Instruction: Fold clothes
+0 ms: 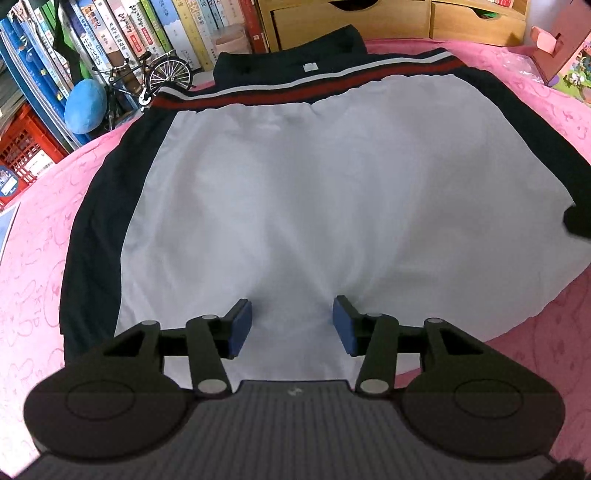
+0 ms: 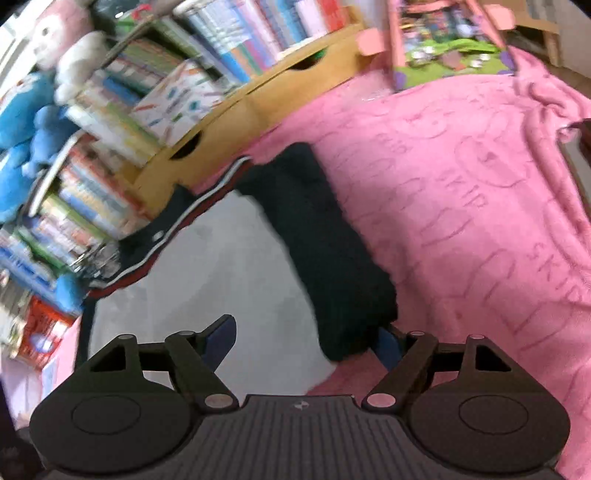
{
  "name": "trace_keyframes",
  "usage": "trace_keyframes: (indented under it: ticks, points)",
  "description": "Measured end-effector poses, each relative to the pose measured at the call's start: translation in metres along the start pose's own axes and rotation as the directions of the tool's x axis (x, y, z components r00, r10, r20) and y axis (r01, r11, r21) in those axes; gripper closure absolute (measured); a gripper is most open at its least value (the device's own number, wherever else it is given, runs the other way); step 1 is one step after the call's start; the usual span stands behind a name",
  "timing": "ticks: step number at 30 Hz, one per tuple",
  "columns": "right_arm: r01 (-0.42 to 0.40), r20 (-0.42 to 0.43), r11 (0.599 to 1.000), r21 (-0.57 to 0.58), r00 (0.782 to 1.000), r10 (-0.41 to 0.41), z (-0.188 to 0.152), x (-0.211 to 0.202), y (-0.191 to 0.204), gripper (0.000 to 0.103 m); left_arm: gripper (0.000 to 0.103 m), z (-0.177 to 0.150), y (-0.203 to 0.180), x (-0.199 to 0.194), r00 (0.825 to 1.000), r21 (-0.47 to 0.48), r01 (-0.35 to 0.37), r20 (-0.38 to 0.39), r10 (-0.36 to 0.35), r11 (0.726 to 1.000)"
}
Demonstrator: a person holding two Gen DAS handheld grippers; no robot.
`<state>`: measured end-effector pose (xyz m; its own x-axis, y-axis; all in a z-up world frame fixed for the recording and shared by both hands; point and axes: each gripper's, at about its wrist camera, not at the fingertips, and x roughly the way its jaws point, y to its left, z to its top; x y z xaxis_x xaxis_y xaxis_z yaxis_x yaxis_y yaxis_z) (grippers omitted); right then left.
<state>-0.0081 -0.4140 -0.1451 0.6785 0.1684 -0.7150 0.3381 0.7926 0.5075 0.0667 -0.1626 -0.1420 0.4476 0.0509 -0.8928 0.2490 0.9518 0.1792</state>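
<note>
Jacket: a white jacket [image 1: 295,192] with navy sleeves and a red-and-white striped band lay flat on a pink blanket [image 1: 33,258].
Left gripper [image 1: 292,325]: jaws stood apart over the white panel near its lower edge, gripping nothing.
Right gripper [image 2: 306,341]: jaws stood wide apart at the jacket's side, with the end of the dark sleeve [image 2: 325,258] between them.
Wooden drawer unit [image 2: 258,92]: sat beyond the jacket; contents could not be seen.
Red crate [image 1: 22,147]: held books.
Bookshelf [image 1: 122,33]: was packed with upright books.
</note>
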Motion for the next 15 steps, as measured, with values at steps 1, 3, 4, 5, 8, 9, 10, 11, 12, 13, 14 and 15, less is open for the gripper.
trace_keyframes:
  ticks: [1,3,4,5,8,9,10,11,12,13,14,15]
  points:
    - [-0.012,-0.013,1.0,-0.019,1.0,0.012,-0.003,0.001,0.004,0.025,0.055,0.0,0.0,0.0,1.0,0.0,0.001,0.0,-0.001,1.0]
    - [-0.011,-0.025,1.0,-0.004,1.0,0.011,-0.006,0.008,0.002,0.025,0.055,0.0,0.001,0.0,1.0,-0.002,0.003,-0.002,-0.003,1.0]
    - [-0.008,-0.03,1.0,0.012,1.0,0.009,-0.007,0.012,-0.001,0.026,0.055,0.0,0.001,0.001,1.0,-0.002,0.005,-0.001,-0.005,1.0]
    - [-0.009,-0.013,0.999,0.041,1.0,0.01,-0.005,0.015,-0.004,0.027,0.054,-0.001,0.002,0.001,1.0,-0.001,0.006,-0.001,-0.006,1.0]
    - [-0.006,0.053,0.992,0.129,0.999,-0.001,0.011,0.024,-0.014,0.029,0.051,-0.002,0.004,0.002,1.0,-0.005,0.006,0.001,-0.006,1.0]
    - [-0.015,0.072,0.987,0.159,0.997,0.003,0.015,0.027,-0.019,0.029,0.051,-0.002,0.004,0.002,1.0,-0.008,0.008,0.0,-0.008,1.0]
    - [-0.033,0.092,0.981,0.19,0.996,0.015,0.019,0.03,-0.024,0.031,0.051,-0.002,0.005,0.002,1.0,-0.013,0.011,-0.004,-0.011,1.0]
    - [-0.051,0.112,0.974,0.221,0.993,0.027,0.022,0.033,-0.03,0.033,0.05,-0.001,0.006,0.002,1.0,-0.018,0.014,-0.009,-0.014,1.0]
    - [-0.048,0.103,0.968,0.248,0.994,0.022,0.025,0.033,-0.032,0.038,0.05,0.0,0.007,0.003,1.0,-0.023,0.017,-0.014,-0.017,1.0]
    - [-0.035,0.07,0.966,0.257,0.997,0.018,0.027,0.032,-0.031,0.039,0.049,0.0,0.008,0.003,1.0,-0.026,0.019,-0.017,-0.019,0.999]
    - [-0.042,0.041,0.971,0.236,0.999,0.033,0.024,0.031,-0.028,0.039,0.048,0.0,0.009,0.003,1.0,-0.026,0.018,-0.017,-0.019,0.999]
    - [-0.059,0.016,0.978,0.201,0.998,0.057,0.021,0.03,-0.024,0.039,0.048,0.0,0.009,0.004,1.0,-0.026,0.018,-0.017,-0.018,1.0]
